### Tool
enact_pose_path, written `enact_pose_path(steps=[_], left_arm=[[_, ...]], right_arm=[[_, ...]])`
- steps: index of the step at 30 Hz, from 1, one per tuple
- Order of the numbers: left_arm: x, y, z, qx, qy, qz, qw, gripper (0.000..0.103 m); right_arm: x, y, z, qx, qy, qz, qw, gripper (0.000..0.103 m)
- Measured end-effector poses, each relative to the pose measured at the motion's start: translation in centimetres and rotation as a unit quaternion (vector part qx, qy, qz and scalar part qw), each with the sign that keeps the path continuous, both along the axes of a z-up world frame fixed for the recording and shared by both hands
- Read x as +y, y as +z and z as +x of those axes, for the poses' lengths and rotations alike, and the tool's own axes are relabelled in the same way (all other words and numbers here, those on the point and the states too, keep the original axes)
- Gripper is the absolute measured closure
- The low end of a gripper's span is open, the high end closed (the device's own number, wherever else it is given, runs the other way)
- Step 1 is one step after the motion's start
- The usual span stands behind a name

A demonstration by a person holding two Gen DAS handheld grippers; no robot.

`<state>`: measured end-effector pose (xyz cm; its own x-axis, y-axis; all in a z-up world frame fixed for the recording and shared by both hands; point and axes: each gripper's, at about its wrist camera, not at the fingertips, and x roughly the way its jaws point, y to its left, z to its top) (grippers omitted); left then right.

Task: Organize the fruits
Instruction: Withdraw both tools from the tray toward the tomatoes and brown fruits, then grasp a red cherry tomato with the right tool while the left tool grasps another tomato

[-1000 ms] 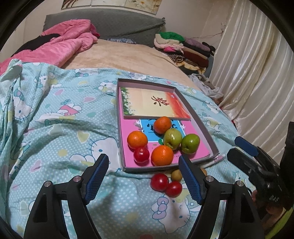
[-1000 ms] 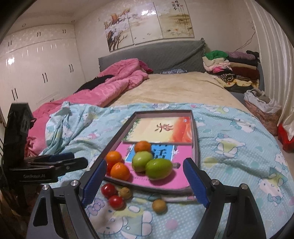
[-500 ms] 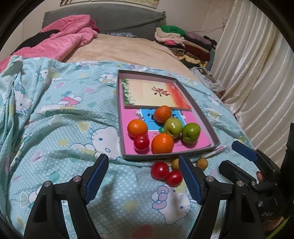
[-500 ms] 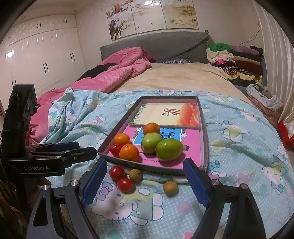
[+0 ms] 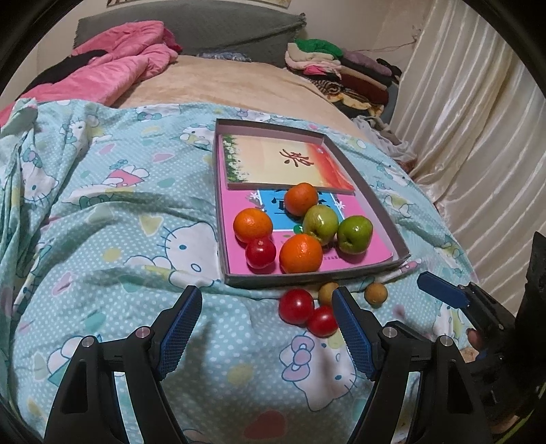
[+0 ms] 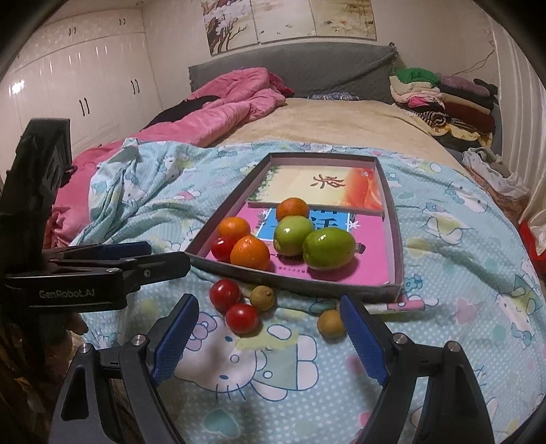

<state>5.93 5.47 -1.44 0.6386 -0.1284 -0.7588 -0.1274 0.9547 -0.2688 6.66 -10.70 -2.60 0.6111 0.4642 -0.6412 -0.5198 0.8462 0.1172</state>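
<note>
Bedroom: bed w/ blue quilt [image 6: 443,273], pink blanket [image 6: 232,102] far left. Tray [image 6: 396,239], long axis near–far, holds fruits [image 6: 327,247]; tomatoes [image 6: 225,293] just near it. Left gripper [image 5: 266,324] & right gripper [image 6: 269,338] jaws spread, empty.

a bed, headboard end at the far side of both views. light-blue cartoon-cat sheet [image 5: 112,218] spread over the near half of the bed; tan blanket [image 6: 324,119] covering the far half. crumpled pink quilt [image 6: 232,99] at the far left, against the grey headboard [image 6: 307,65]. stack of folded clothes [image 6: 440,95] at the far right, beside the pale pleated curtain [image 5: 471,119]. white wardrobe doors [image 6: 82,82] along the left wall; painted panels [image 6: 286,20] above the headboard.
</note>
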Motion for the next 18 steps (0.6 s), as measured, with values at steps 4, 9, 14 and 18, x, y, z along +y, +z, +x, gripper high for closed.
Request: enact_pose_path(steps=[4,9,14,18], left_arm=[[-0.1,-0.2,0.1,0.004,-0.005,-0.005,1.0000,0.024],[-0.4,-0.6,0.2,0.013,-0.012,-0.004,0.9998,0.024],[-0.6,-1.1,0.5,0.021,-0.020,0.001,0.9996,0.024],[-0.7,-1.4,0.7,0.025,-0.021,0.005,0.9995,0.024]], right_arm=[[0.1,-0.3,0.1,0.005,0.001,-0.003,1.000,0.019],[0.4,-0.8,0.1,0.012,0.006,-0.008,1.000,0.019],[0.9,-1.3,0.2,0.017,0.014,-0.016,1.000,0.019],[1.4,-1.7,0.3,0.020,0.021,-0.025,0.999,0.019]])
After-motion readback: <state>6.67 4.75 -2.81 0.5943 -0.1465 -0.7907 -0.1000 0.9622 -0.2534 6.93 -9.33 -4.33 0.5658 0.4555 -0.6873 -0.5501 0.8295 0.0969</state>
